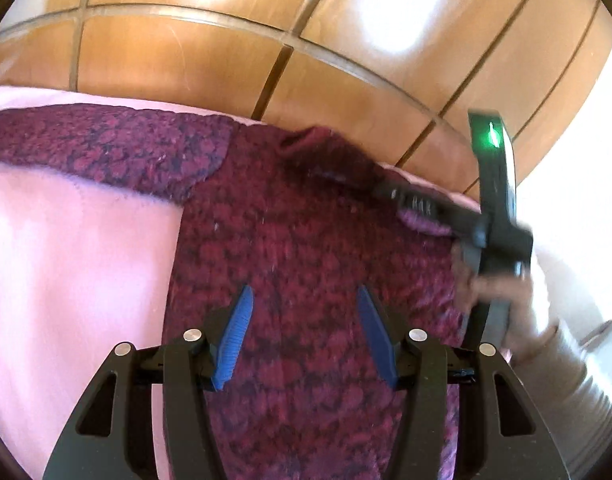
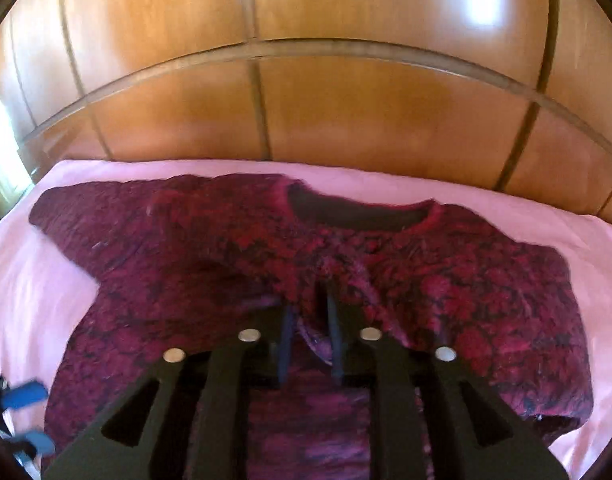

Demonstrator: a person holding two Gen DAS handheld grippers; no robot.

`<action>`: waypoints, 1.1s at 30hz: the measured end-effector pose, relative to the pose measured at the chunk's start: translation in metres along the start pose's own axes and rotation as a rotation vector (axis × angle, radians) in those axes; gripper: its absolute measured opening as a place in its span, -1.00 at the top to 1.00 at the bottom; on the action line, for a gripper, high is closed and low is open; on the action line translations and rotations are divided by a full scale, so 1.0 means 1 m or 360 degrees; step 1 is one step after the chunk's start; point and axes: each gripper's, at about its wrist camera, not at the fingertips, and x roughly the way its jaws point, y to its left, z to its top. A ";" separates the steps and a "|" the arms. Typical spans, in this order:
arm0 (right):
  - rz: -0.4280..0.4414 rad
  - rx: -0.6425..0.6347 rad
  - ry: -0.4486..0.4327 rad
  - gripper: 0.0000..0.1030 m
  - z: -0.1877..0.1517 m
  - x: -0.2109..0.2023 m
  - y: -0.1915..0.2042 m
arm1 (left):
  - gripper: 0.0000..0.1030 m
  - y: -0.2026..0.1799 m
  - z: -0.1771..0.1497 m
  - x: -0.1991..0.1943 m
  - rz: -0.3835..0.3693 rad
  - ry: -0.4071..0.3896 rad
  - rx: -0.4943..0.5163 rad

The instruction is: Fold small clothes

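Shirt [image 2: 242, 272]: lay flat on pink sheet [image 2: 506, 208], collar toward wooden wardrobe [image 2: 346, 112].
Left gripper [image 1: 304, 312]: jaws wide, above shirt.
Right gripper [image 2: 310, 312]: jaws narrow, pinching shirt fabric.

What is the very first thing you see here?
A big dark red patterned sweater lies spread over a pink sheet, in front of shiny wooden cupboard doors. The right hand-held gripper pinches a fold of it, and the left hand-held gripper hovers open.

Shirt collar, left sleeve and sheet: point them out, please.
Collar [image 2: 362, 216]: right wrist view, dark inner neck opening.
Left sleeve [image 1: 106, 144]: left wrist view, mid-sleeve.
Sheet [image 1: 66, 260]: left wrist view, bare pink area.
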 end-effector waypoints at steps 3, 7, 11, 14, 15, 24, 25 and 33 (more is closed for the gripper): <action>0.0067 0.0066 -0.0051 -0.09 -0.006 -0.022 -0.018 | -0.04 0.007 0.017 0.010 -0.0022 -0.0004 -0.0050; 0.0108 0.0226 -0.0107 -0.09 -0.020 -0.066 -0.062 | -0.04 0.010 0.044 0.030 -0.0089 0.0002 -0.0124; 0.0085 0.0476 -0.0145 -0.09 -0.059 -0.112 -0.117 | -0.12 0.010 0.071 0.062 -0.0092 0.0042 -0.0203; 0.0014 0.0661 -0.0185 -0.07 -0.083 -0.136 -0.157 | -0.13 0.010 0.086 0.092 -0.0062 0.0110 -0.0236; -0.0013 0.0692 -0.0195 -0.07 -0.088 -0.142 -0.164 | -0.13 0.011 0.089 0.099 -0.0058 0.0129 -0.0248; 0.0090 0.0921 -0.0263 0.24 -0.087 -0.147 -0.197 | 0.83 0.003 0.101 0.117 0.0068 0.0122 -0.0186; 0.0091 0.0902 -0.0266 0.24 -0.084 -0.144 -0.196 | 0.83 0.002 0.101 0.107 0.0072 0.0083 -0.0169; -0.0097 0.0631 0.0003 0.39 -0.061 -0.063 -0.154 | 0.83 0.028 0.086 0.085 0.0329 0.0033 -0.0079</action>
